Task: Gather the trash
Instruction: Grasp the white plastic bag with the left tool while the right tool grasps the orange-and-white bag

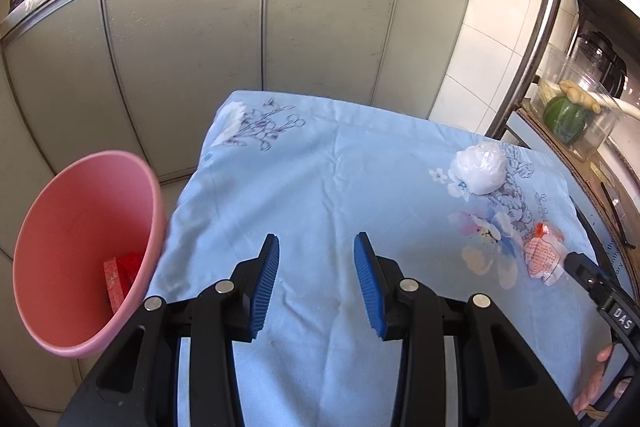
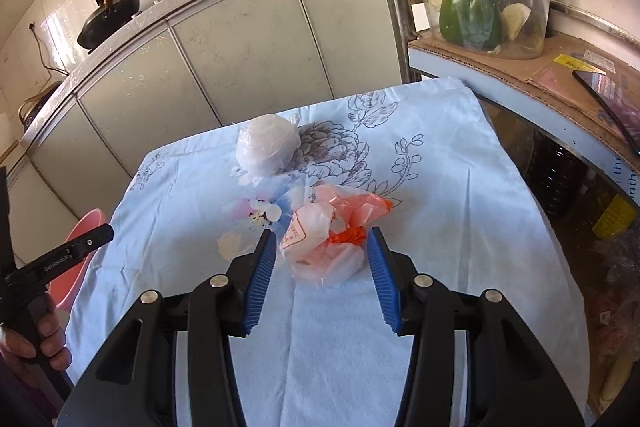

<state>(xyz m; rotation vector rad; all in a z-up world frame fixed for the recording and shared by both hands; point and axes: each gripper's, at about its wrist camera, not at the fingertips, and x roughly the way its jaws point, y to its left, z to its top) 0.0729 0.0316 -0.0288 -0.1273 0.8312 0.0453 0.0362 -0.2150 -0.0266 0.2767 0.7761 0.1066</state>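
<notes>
A: Where is the trash?

B: On the worktop (image 2: pixel 460 195), which is covered by a light blue flowered cloth (image 1: pixel 320 179). In the right wrist view a crumpled orange and white wrapper (image 2: pixel 328 227) lies at the centre, and a white plastic ball (image 2: pixel 266 145) sits just above it in the frame.

A: And the right tool (image 2: pixel 322 259)?

B: Its blue pads stand apart on either side of the wrapper, close to it, but the frame does not show them pressing it.

A: The left tool (image 1: pixel 316 283)?

B: Wide apart with nothing between the pads, over bare cloth in the lower middle of its view.

A: Is there a bin?

B: A pink bin (image 1: pixel 52 307) stands at the left edge, beside the worktop, with a red packet (image 1: pixel 120 277) at its bottom.

A: Anything else?

B: The white ball (image 1: pixel 478 167) and the wrapper (image 1: pixel 542 255) lie at the right of the left view.
</notes>
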